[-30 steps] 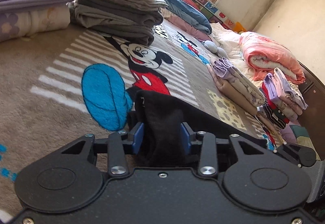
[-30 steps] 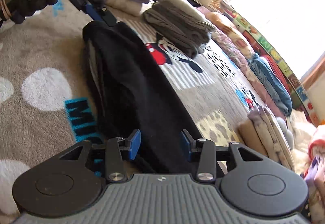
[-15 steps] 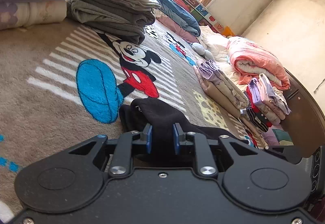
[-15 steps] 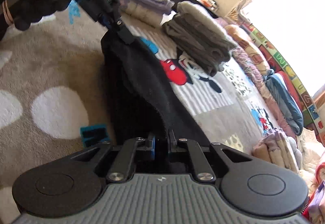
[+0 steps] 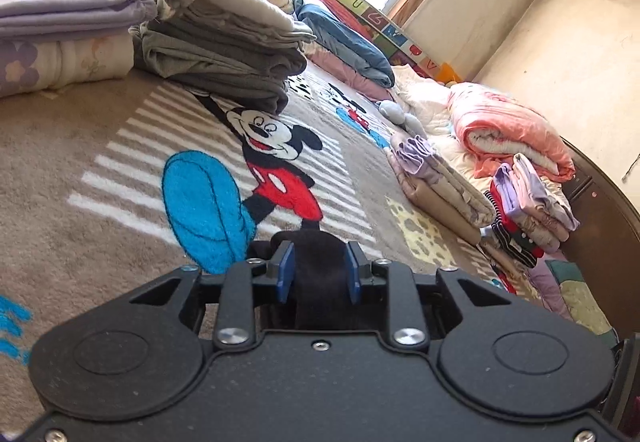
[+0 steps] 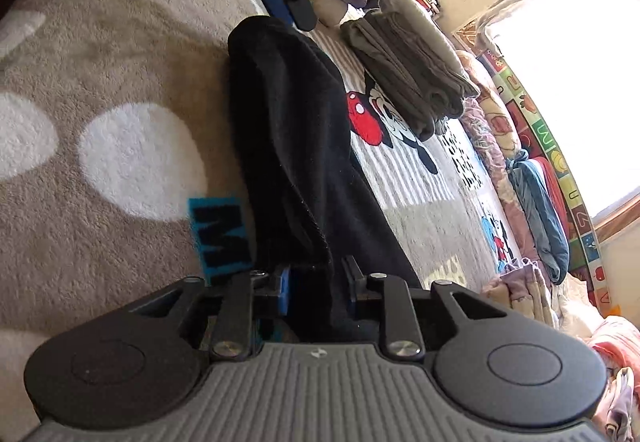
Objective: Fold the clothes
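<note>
Both tongs sat low, level over blanket; left tongs and right tongs gaped around black garment, ungripped.

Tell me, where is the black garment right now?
In the right wrist view the black garment lies long across the Mickey Mouse rug, between the two grippers, left of the gray folded pile.

- Left tool, blue pads spread, black garment lying between them.
- Mickey Mouse blanket beneath, spread flat.
- Grey folded stack behind; lavender folded pile at far left.
- Pink rolled quilt at right, near small folded stacks.
</note>
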Demonstrator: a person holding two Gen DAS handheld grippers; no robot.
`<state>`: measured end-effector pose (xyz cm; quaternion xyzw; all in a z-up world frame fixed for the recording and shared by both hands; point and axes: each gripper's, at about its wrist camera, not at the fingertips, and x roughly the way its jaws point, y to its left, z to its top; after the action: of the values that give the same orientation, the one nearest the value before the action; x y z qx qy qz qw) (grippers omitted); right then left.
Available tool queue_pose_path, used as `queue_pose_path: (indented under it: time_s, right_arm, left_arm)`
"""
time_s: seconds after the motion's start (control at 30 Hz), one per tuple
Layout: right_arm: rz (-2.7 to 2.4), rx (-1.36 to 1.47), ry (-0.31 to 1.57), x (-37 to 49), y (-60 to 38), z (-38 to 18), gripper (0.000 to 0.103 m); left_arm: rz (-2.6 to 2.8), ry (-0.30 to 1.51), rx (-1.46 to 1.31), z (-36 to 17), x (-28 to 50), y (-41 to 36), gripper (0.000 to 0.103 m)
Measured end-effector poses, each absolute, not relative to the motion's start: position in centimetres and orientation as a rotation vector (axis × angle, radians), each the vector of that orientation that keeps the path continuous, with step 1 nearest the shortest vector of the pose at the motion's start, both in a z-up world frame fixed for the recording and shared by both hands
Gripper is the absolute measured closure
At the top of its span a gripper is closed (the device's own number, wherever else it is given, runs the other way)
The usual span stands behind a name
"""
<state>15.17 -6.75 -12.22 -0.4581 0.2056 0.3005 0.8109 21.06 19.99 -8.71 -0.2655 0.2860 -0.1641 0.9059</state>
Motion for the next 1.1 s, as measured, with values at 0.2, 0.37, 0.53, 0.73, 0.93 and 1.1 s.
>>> queue_pose_path:
  time_s: [0.2,0.37,0.53,0.73,0.93,1.1]
  right_arm:
    - [0.818,-0.615,0.568,16.2,-10.1,-8.0,0.049]
    - [0.821,-0.299,0.591,20.3,-14.0,-5.4,0.050]
    - [0.804,-0.398,0.656,26.2,-13.1,-6.9,0.052]
    - [0.865,-0.362,0.795,29.6,-12.2,-9.0,0.060]
    - [0.857,-0.269,0.772,30.2,-13.3,-8.2,0.098]
    - [0.796,-0.232,0.768,30.9,-13.7,-9.0,0.098]
  left_arm:
    - [-0.337,0.628,-0.591,-9.6,23.2,20.4,0.079]
    - [-0.352,0.648,-0.571,-10.1,23.1,19.6,0.079]
    - [-0.361,0.641,-0.567,-10.3,23.3,19.2,0.079]
    - [-0.360,0.665,-0.521,-10.9,23.8,18.3,0.093]
    - [-0.346,0.597,-0.516,-10.4,23.3,18.8,0.099]
    - [-0.311,0.630,-0.481,-11.0,23.9,18.2,0.099]
